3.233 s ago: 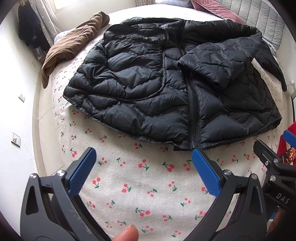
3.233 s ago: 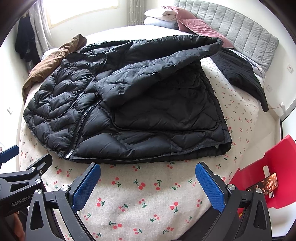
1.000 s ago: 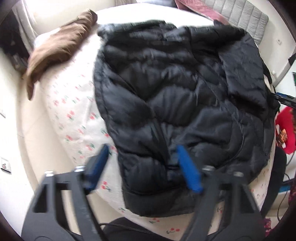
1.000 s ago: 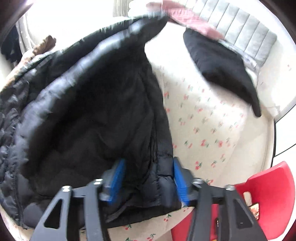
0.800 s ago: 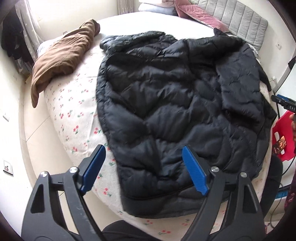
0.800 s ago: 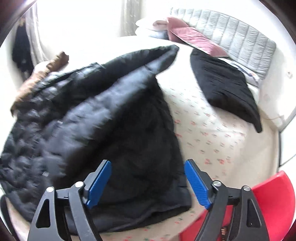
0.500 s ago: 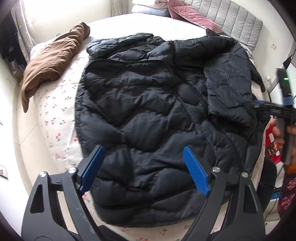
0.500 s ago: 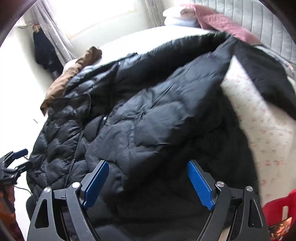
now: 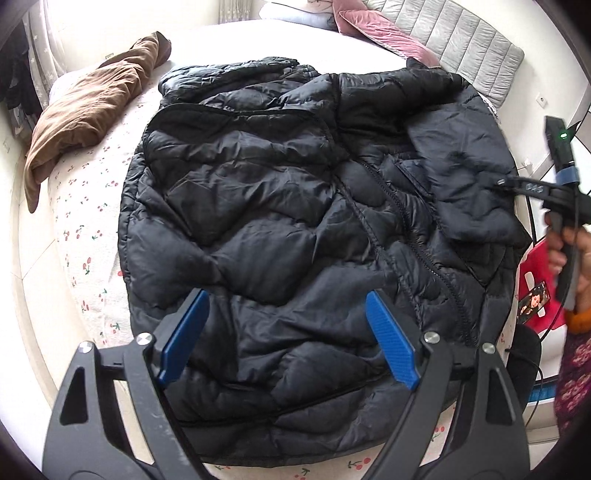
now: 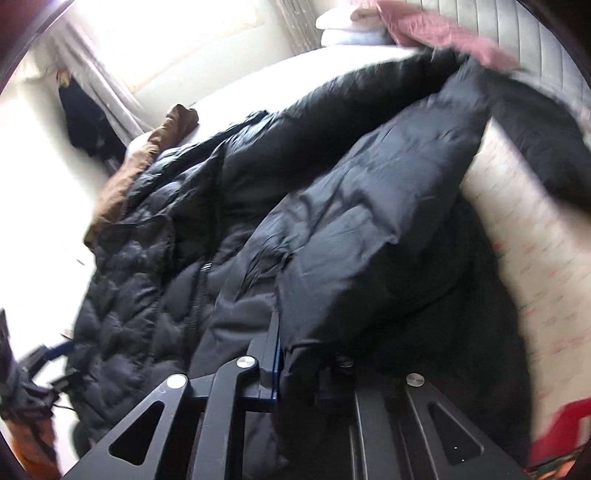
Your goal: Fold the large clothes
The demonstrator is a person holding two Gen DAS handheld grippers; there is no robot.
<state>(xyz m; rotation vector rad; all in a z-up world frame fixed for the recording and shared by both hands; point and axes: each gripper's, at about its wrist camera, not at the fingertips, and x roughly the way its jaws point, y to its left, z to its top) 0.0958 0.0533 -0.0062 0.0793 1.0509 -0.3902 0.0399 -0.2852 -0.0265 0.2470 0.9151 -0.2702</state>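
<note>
**Ana:** Cherry-printed bedding (image 9: 79, 236) covers the round bed, and the black puffer jacket (image 9: 280, 206) lies spread over most of it, zip up, hem toward the near edge. A brown garment (image 9: 85, 107) is bunched well apart at the far left, with pink cushions (image 9: 373, 27) by the grey headboard (image 9: 476, 40).

**Ben:** Which step does it look like?

**Ana:** Folding in the sleeve on the person's right, most likely. That sleeve (image 10: 369, 229) is already angled across the front panel, and the right gripper (image 10: 277, 354) has just clamped its jaws together on the cuff end; the padded fabric bulges out around the pinch. In the left wrist view its body reaches in from the right edge onto that sleeve, with the hand (image 9: 569, 251) behind it.

**Ben:** And the other tool?

**Ana:** The left gripper (image 9: 288, 339) hovers over the hem with its blue pads (image 9: 184, 332) wide apart, nothing between them, nothing touched.

**Ben:** Next move?

**Ana:** Probably carrying the cuff inward and laying the sleeve flat along the zip. Slippery, puffy fabric could spring back, so the free gripper may need to press the body down.
</note>
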